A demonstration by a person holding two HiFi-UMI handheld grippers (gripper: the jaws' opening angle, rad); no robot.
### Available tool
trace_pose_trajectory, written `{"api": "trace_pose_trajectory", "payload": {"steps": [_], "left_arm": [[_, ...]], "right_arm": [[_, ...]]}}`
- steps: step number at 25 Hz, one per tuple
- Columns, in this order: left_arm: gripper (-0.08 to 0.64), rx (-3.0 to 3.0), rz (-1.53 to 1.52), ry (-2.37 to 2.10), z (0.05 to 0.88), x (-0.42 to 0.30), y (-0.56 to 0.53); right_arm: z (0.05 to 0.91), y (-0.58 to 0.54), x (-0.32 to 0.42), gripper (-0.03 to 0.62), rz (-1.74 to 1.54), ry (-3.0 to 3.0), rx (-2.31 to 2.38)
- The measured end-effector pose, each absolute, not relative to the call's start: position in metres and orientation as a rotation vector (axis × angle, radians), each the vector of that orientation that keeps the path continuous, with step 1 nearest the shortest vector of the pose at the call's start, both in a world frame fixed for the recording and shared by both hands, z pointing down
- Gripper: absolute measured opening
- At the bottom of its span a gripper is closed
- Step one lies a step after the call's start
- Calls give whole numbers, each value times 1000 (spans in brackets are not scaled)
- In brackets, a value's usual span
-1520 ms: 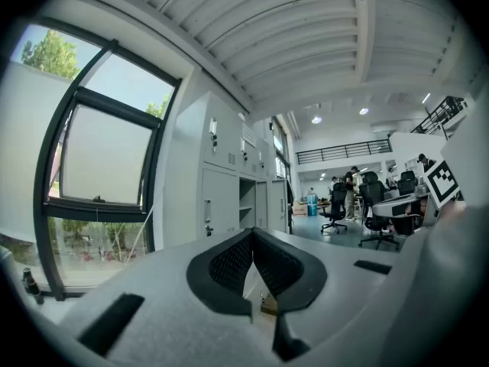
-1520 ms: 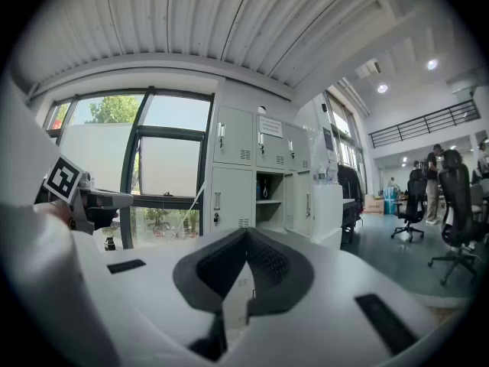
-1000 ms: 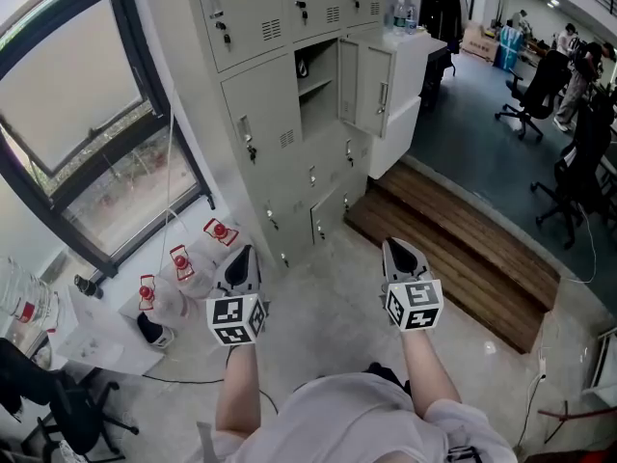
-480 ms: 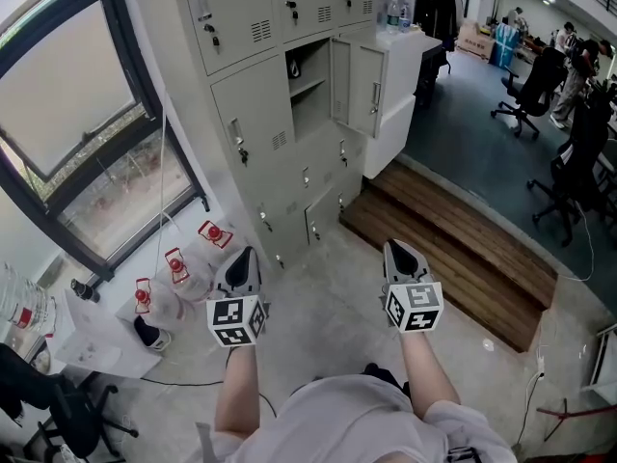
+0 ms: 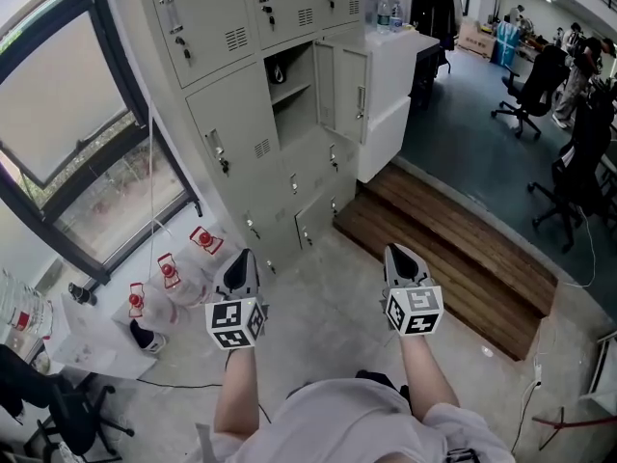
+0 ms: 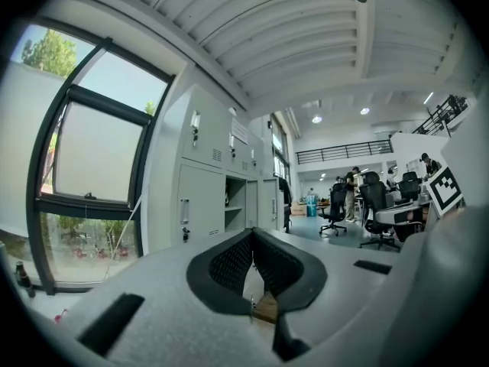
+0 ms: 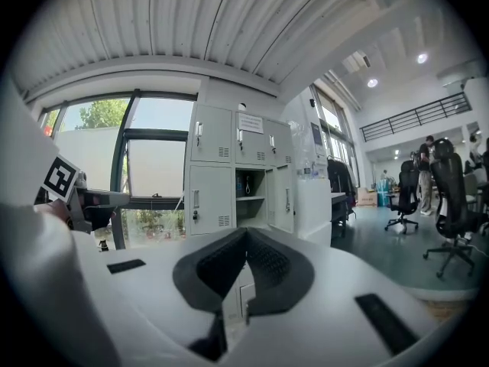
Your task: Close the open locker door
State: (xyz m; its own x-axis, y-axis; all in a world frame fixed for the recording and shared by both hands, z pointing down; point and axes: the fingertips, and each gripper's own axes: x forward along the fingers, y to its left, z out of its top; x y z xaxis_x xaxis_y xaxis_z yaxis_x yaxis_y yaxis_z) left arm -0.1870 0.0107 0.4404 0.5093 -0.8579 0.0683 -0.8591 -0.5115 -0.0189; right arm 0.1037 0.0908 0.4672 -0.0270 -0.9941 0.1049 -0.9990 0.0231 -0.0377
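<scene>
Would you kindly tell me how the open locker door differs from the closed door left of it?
The open locker door stands swung out from the locker front; the closed door lies flush with it. The open door exposes its compartment and shelf; the closed door hides its own. Keys hang at the closed door's lock; none shows clearly on the open door. Both are grey with a vertical handle.
</scene>
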Motion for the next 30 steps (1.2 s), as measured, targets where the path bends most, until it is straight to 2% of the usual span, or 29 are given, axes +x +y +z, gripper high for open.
{"api": "trace_pose_trajectory", "payload": {"steps": [9, 18, 30], "left_arm": [[8, 2693, 125, -1574, 442, -98, 4], [8, 2698, 139, -1564, 449, -52, -30], [8, 2735, 140, -1416, 471, -25, -182]], "right_arm": [[467, 71, 181, 12, 169, -2265, 2091], [476, 40, 220, 12, 200, -2289, 2084], [499, -94, 232, 12, 243, -2214, 2147]]}}
